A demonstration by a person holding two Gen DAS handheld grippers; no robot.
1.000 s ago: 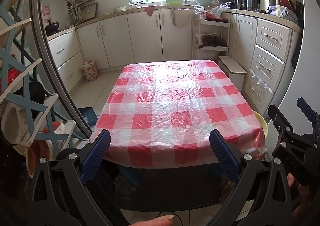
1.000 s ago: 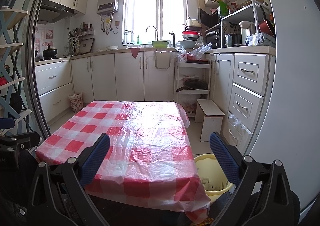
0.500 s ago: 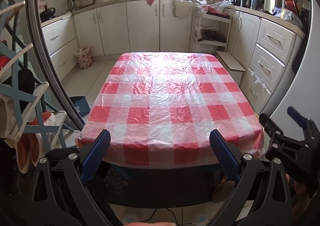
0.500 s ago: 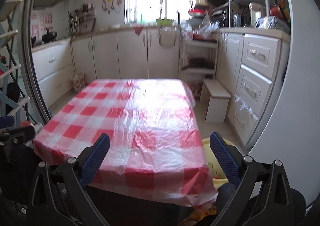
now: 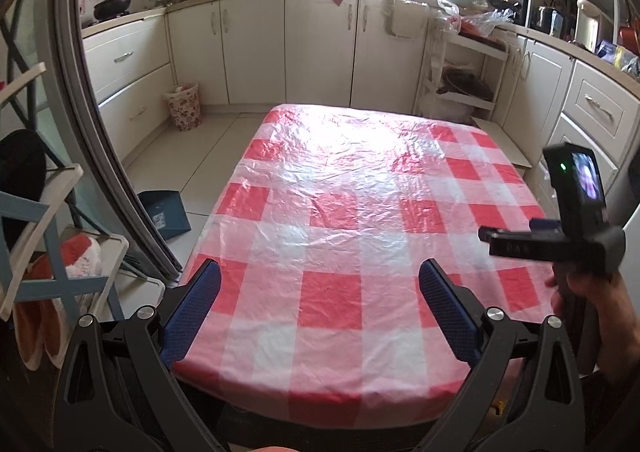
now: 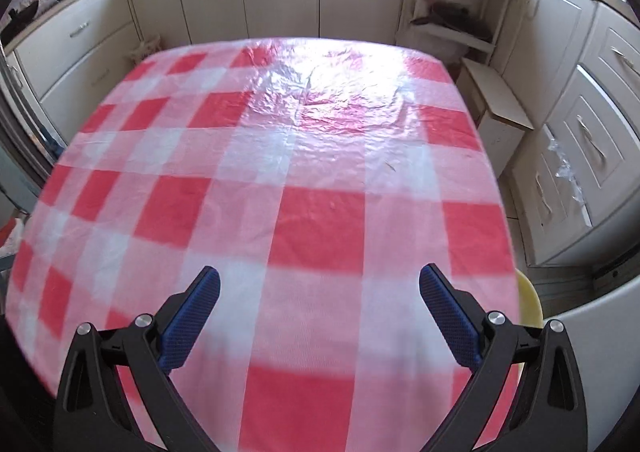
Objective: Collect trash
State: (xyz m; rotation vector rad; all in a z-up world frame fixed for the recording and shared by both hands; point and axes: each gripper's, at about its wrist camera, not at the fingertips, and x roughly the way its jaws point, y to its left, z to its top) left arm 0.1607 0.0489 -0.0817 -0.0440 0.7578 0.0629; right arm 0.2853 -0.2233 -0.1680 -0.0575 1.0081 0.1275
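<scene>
We hold left gripper (image 5: 320, 288) and right gripper (image 6: 319, 294) spread wide over the crinkled, glossy red-checked plastic surface (image 6: 312, 156)

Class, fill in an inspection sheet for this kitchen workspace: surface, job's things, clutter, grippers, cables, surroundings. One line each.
Surface: table under a red-and-white checked plastic cloth, wrinkled and glaring at the far end.
Job's things: one tiny dark speck on the cloth; otherwise no trash seen. Yellow bin by the table's right near corner; floral wastebasket by the cabinets.
Clutter: blue box on the floor left of the table.
Grippers: left gripper and right gripper both open, empty, above the near edge.
Cables: nothing seen.
Surroundings: cream cabinets, low stool, crowded counter.
</scene>
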